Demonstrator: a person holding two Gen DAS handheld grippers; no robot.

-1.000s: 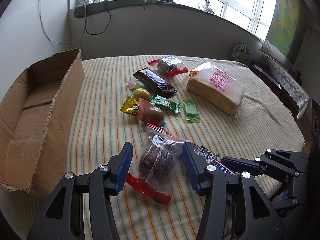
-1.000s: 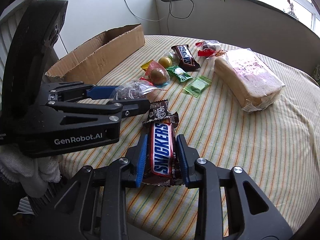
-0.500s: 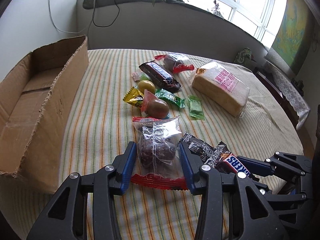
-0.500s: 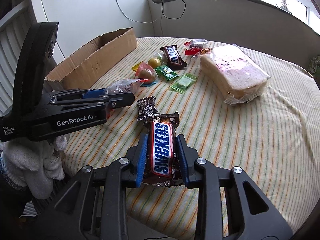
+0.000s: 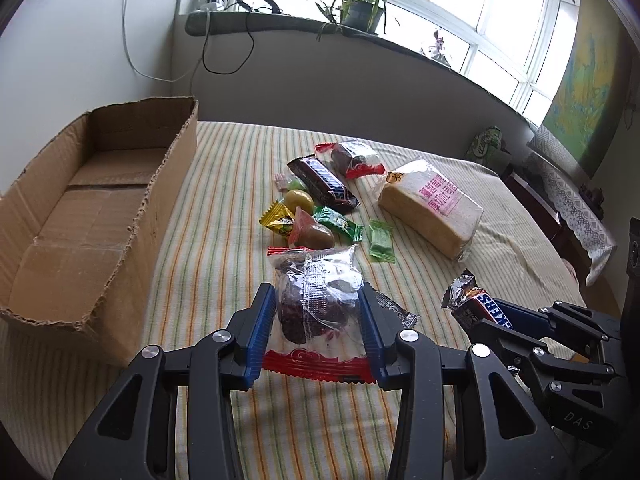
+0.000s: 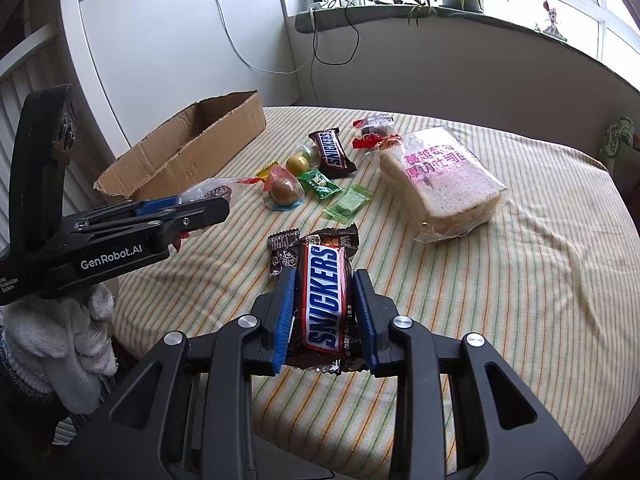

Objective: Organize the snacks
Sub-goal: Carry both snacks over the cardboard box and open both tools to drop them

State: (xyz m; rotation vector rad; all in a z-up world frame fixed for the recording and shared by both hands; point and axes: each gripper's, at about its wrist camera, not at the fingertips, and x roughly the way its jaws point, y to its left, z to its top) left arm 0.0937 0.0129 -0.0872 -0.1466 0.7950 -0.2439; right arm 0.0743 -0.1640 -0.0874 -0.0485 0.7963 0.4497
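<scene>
My left gripper [image 5: 318, 304] is shut on a clear packet of dark cake with a red edge [image 5: 316, 300] and holds it above the striped tablecloth [image 5: 224, 200]. My right gripper [image 6: 324, 288] is shut on a Snickers bar [image 6: 324, 292], lifted off the table; it also shows in the left wrist view [image 5: 476, 308]. The open cardboard box [image 5: 80, 208] stands to the left, empty inside. A small dark wrapper [image 6: 282, 252] lies just beyond the bar.
Mid-table lie a second Snickers bar [image 5: 324, 184], another cake packet [image 5: 354, 158], a bagged bread loaf [image 5: 432, 208], green candies [image 5: 380, 240], a yellow ball [image 5: 298, 200] and a brown round sweet [image 5: 316, 236]. The table edge drops off at right.
Both grippers have risen with their snacks. The left gripper closed on the cake packet and lifted it; the box now shows its inside.
</scene>
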